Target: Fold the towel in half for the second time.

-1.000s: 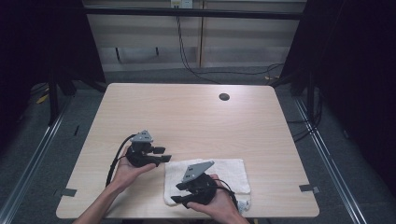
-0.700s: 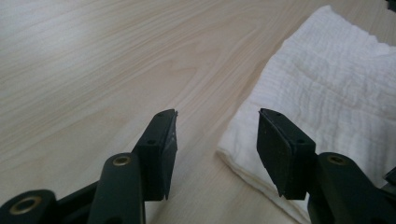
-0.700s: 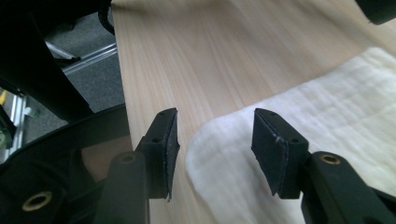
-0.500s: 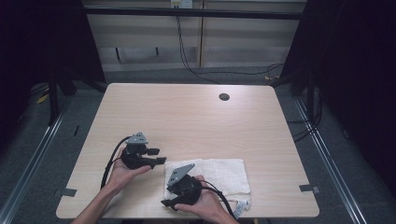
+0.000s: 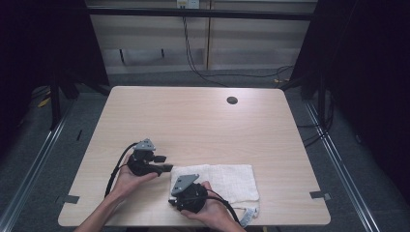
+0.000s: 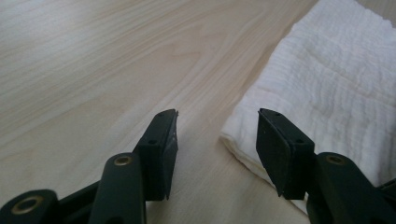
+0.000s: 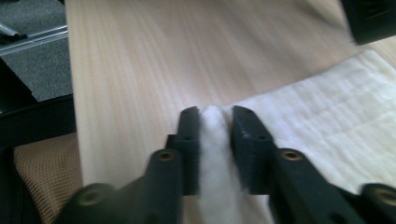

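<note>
A white folded towel (image 5: pixel 227 181) lies at the near edge of the wooden table (image 5: pixel 203 125). My right gripper (image 5: pixel 172 200) is at the towel's near left corner. In the right gripper view its jaws have just been closing, and the right gripper (image 7: pixel 215 112) is shut on a pinched ridge of the towel (image 7: pixel 327 121). My left gripper (image 5: pixel 164 163) sits low at the towel's far left corner. Its jaws have just closed a little but the left gripper (image 6: pixel 217 114) stands open, with the towel (image 6: pixel 336 84) edge lying under the right jaw and nothing pinched.
A dark round grommet (image 5: pixel 232 100) sits at the table's far side. A small label (image 5: pixel 246 217) hangs from the towel at the table's front edge. The right gripper view shows an orange mesh seat (image 7: pixel 42 177) below the table edge, and the left gripper (image 7: pixel 373 18) at top right.
The right gripper moved left and down along the towel to its near left corner and closed on the cloth. The left gripper stayed about where it was.
</note>
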### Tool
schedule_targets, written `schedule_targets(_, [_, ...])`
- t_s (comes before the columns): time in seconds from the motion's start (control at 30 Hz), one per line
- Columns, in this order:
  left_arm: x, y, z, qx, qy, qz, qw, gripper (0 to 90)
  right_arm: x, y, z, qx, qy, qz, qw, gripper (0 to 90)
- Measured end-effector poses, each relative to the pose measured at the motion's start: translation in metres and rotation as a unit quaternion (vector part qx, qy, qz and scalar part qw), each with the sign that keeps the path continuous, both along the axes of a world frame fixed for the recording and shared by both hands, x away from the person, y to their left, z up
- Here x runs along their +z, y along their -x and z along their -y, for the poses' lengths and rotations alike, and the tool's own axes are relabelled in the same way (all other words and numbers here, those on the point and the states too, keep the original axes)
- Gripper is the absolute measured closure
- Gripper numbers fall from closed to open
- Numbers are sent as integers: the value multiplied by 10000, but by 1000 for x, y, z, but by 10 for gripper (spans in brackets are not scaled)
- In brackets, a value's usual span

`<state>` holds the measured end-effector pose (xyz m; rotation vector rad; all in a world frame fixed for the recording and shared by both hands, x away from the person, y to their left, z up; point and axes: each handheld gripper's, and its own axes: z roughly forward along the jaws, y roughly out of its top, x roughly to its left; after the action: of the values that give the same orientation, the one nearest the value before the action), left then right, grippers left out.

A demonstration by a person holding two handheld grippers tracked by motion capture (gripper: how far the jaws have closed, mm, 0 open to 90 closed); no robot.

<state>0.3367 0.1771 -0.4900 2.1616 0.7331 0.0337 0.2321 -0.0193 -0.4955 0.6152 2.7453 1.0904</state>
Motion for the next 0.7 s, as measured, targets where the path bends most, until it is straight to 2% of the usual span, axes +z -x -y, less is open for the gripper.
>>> schedule_targets(0.07, [-2,1,3,-70,-48,-40,10000,502,1,-3,0,-8,50,-9,10000,814])
schedule_targets(0.1, [-3,1,5,-73,-60,-36,9999,505,1,-4,1,-69,11,-110,9999,822])
schedule_targets(0.27, [-7,1,11,-123,-101,1,9999,517,0,-4,1,-105,-42,-87,9999,823])
schedule_targets(0.3, [-7,-1,13,-145,-90,-65,9998,536,0,-4,2,-119,-75,-121,9998,823])
schedule_targets(0.4, [-9,-5,20,-258,-169,-103,9995,585,0,-5,3,-116,-65,-154,9998,823])
schedule_targets(0.43, [-9,-5,21,-334,-158,-170,9992,599,0,-5,3,-136,-95,-176,9997,822])
schedule_targets(0.47, [-9,-2,24,-402,-162,-152,9989,612,-1,-5,3,-127,-116,-181,9997,822])
schedule_targets(0.5, [-7,1,26,-518,-281,-88,9982,618,-1,-5,3,-155,-131,-204,9996,822])
schedule_targets(0.57, [-7,6,28,-523,-393,-66,9978,615,-1,-5,3,-159,-127,-201,9996,821])
schedule_targets(0.6, [-8,7,27,-498,-395,-10,9980,612,-1,-5,3,-161,-135,-208,9996,822])
schedule_targets(0.7, [-8,4,25,-450,-330,-66,9984,610,-1,-6,4,-164,-177,-298,9993,822])
